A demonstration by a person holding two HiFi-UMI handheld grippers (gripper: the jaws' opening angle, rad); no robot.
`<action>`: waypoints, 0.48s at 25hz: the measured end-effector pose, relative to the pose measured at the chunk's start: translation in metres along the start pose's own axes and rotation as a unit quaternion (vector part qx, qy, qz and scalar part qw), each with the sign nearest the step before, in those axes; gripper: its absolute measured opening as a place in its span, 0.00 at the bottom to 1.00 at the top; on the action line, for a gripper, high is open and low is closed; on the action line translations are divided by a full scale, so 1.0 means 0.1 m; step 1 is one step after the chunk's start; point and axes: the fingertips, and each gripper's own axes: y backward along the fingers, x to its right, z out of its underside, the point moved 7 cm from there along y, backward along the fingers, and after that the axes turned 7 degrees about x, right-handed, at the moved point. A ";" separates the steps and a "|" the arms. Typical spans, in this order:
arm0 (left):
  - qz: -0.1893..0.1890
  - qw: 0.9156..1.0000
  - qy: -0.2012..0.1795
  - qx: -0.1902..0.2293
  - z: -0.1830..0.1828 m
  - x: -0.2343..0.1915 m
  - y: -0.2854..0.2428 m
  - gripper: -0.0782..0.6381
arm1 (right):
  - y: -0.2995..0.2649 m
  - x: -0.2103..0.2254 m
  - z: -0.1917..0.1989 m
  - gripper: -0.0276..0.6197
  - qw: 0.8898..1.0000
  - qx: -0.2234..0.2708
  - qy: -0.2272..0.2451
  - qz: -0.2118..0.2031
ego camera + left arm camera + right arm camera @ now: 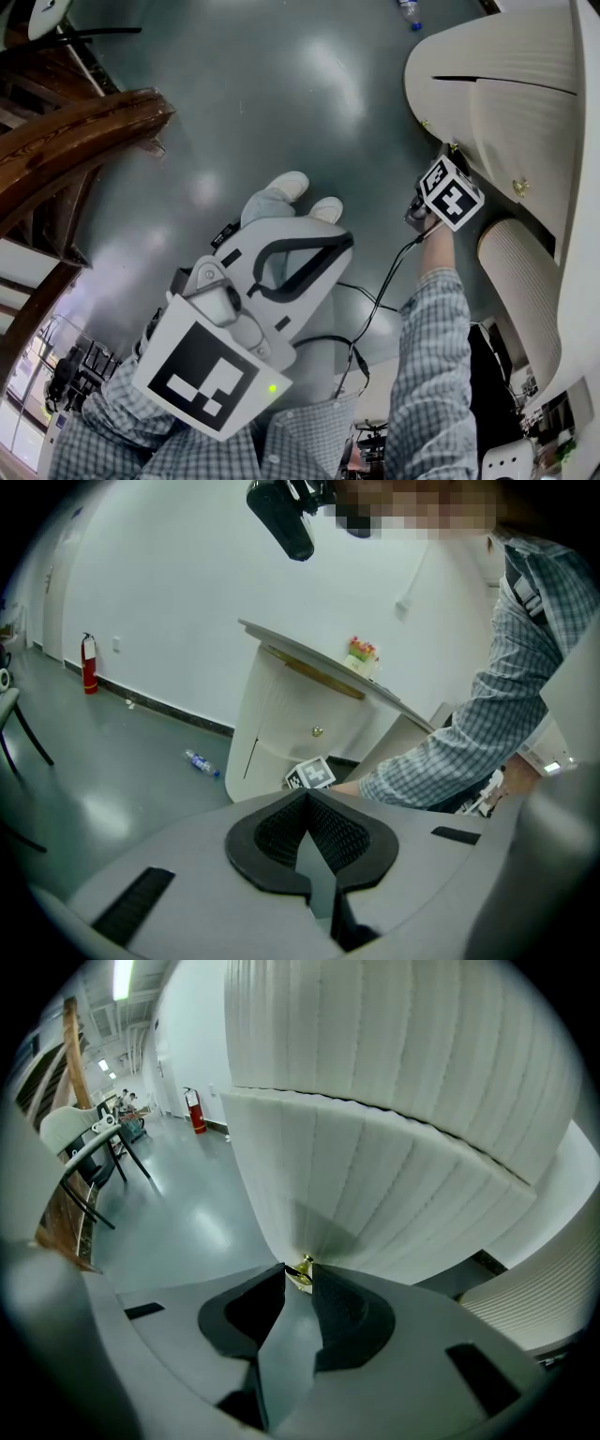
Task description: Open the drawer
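Note:
A cream cabinet (pixel 506 66) with ribbed, curved drawer fronts stands at the right. My right gripper (pixel 298 1275) is against the lower drawer front (pixel 375 1185), its two pads closed on a small gold knob (pixel 301 1267). In the head view only its marker cube (pixel 451 192) shows, at the cabinet's edge. The drawer's seam looks tight. My left gripper (pixel 305 797) hangs in front of my body, away from the cabinet, its pads meeting at the tips with nothing between them. From there I see the cabinet (pixel 281 714) and the right marker cube (pixel 309 773).
Dark wooden furniture (pixel 84 131) fills the left side. A plastic bottle (pixel 410 13) lies on the grey floor near the cabinet. A black cable (pixel 380 295) runs down from my right gripper. Chairs (pixel 94 1147) and a fire extinguisher (pixel 198 1110) stand farther off.

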 end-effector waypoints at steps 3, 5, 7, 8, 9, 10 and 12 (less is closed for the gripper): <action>0.002 1.000 0.000 0.002 0.00 0.01 0.01 0.11 | 0.01 0.00 0.00 0.17 1.000 -0.004 0.014 -0.005; 0.002 1.000 -0.001 0.002 0.00 0.00 0.02 0.11 | 0.01 -0.01 -0.01 0.17 1.000 -0.005 0.019 -0.006; 0.003 1.000 -0.001 0.001 0.01 0.01 0.03 0.11 | 0.02 -0.02 -0.01 0.17 1.000 -0.005 0.022 -0.006; 0.004 1.000 -0.001 0.001 0.02 0.01 0.03 0.11 | 0.02 -0.02 -0.01 0.17 1.000 -0.005 0.022 -0.006; 0.006 1.000 -0.001 0.001 0.02 0.02 0.03 0.11 | 0.03 -0.02 0.00 0.17 1.000 -0.005 0.023 -0.007; 0.007 1.000 -0.002 0.000 0.03 0.02 0.03 0.11 | 0.03 -0.03 0.01 0.16 1.000 -0.006 0.023 -0.007; 0.008 1.000 -0.003 -0.001 0.03 0.03 0.03 0.11 | 0.06 -0.06 0.04 0.16 1.000 -0.009 0.025 -0.008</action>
